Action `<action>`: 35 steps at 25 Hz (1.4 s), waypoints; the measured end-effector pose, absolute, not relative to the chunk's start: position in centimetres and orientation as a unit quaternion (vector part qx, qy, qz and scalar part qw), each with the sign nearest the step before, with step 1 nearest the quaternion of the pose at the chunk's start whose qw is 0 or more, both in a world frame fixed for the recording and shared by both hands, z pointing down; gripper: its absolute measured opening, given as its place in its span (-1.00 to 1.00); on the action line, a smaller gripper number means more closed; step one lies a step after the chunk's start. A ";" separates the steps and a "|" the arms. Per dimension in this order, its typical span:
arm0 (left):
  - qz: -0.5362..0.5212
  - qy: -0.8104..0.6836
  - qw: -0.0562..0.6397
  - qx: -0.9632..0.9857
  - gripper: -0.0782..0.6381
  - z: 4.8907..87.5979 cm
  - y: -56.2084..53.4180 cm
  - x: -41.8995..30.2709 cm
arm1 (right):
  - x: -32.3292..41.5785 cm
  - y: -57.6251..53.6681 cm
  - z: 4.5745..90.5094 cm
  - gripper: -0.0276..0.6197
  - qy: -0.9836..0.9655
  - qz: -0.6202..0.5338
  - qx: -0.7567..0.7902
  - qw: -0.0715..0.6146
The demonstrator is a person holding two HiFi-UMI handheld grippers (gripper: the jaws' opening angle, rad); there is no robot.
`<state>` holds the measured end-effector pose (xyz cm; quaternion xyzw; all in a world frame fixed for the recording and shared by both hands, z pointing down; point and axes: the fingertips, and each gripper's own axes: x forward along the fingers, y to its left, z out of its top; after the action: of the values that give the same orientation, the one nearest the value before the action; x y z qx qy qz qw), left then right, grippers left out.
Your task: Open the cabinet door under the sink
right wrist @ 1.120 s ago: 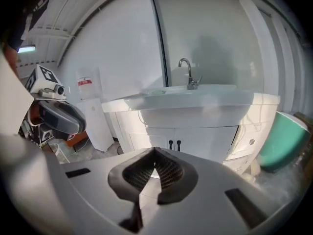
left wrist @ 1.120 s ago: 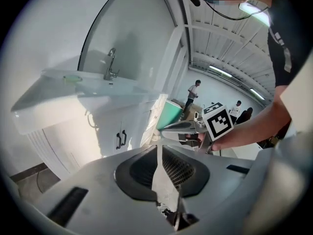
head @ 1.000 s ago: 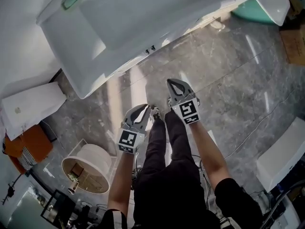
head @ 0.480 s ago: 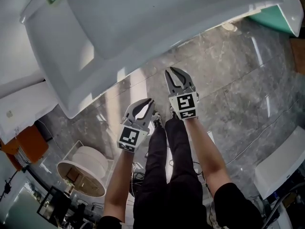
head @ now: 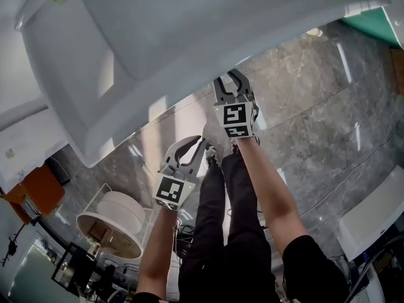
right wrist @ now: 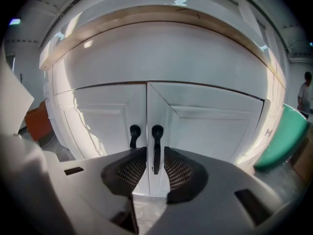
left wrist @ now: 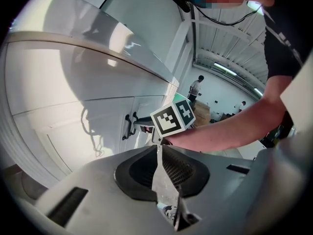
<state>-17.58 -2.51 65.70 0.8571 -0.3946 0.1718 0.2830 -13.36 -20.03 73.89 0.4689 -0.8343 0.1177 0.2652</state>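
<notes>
The white cabinet (right wrist: 195, 126) under the sink (head: 189, 36) has two shut doors, each with a black handle at the centre seam. My right gripper (right wrist: 155, 153) points at the seam and its jaws are opening. The right door's handle (right wrist: 156, 148) lines up in the gap between the pads, which do not press on it. In the head view the right gripper (head: 232, 82) reaches in beneath the sink rim. My left gripper (head: 197, 141) hangs lower and to the left, shut with nothing in it (left wrist: 157, 150). It looks towards the handles (left wrist: 129, 126) from the side.
Grey marble floor lies under the person's legs (head: 221, 219). A round white drum (head: 117, 223) and an orange object (head: 35, 191) sit at the left. At the right are a white box (head: 372, 210) and a teal object (right wrist: 281, 136).
My right gripper has moved forward and down to the cabinet front and its jaws have opened. The left gripper dropped a little. The sink fills more of the head view.
</notes>
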 end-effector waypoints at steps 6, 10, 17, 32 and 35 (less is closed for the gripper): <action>0.172 -0.394 0.283 0.857 -0.67 66.2 -2.7 -17.9 | -14.0 -21.9 73.8 -0.42 -0.844 0.105 0.459 0.256; 0.175 -0.389 0.281 0.860 -0.67 66.5 -2.4 -18.0 | -14.1 -21.7 74.0 -0.60 -0.849 0.104 0.457 0.245; 0.185 -0.385 0.281 0.859 -0.67 66.8 -1.6 -17.9 | -12.7 -20.3 73.6 -0.62 -0.829 0.104 0.499 0.229; 0.215 -0.345 0.262 0.876 -0.67 68.3 -1.0 -13.9 | -3.0 -12.8 73.9 -0.64 -0.764 0.153 0.589 0.215; 0.219 -0.327 0.257 0.882 -0.67 68.3 -0.8 -12.0 | -0.8 -11.9 73.9 -0.64 -0.755 0.150 0.600 0.218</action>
<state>-12.03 -0.81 68.32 0.8824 -0.3271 0.2193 0.2574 -0.78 -11.91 73.90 0.6001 -0.7549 0.1500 0.2180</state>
